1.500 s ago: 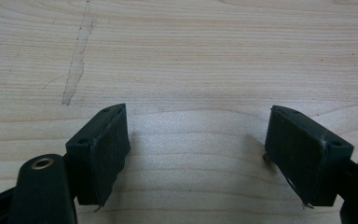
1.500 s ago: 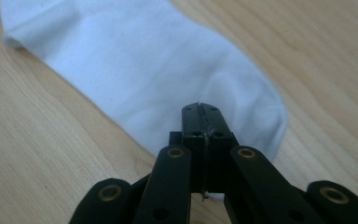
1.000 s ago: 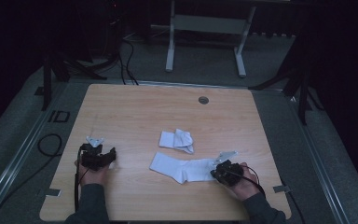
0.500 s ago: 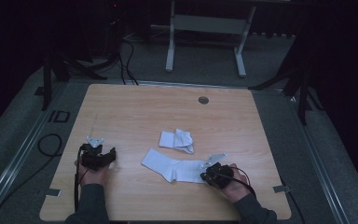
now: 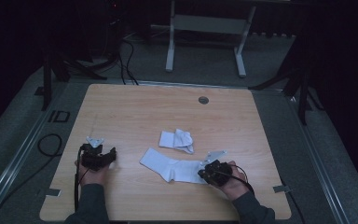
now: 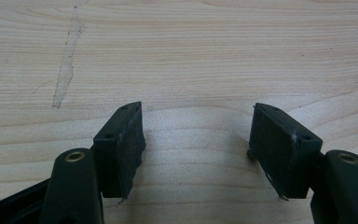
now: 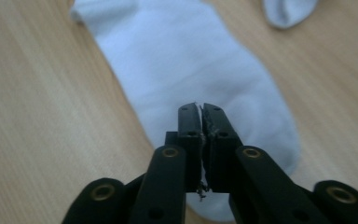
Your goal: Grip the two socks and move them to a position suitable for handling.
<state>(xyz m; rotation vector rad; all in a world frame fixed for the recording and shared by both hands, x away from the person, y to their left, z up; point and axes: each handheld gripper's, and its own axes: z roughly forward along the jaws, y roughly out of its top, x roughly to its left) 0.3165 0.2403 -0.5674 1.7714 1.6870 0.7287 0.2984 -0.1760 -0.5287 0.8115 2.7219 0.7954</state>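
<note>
pale wooden bench point(image 5: 135, 112), two white socks near its middle.
right tongs point(image 7: 201, 109), nearly closed and just starting to part, sit over the flat sock point(image 7: 191, 79) (grip on cloth unclear); left tongs point(image 6: 196, 140) gape open on bare wood, well apart; folded sock point(image 5: 177, 140) lies just beyond.

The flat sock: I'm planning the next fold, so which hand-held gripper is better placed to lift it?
Right. The right hand-held gripper sits over the flat sock, while the left hand-held gripper hovers open over bare table.
</note>
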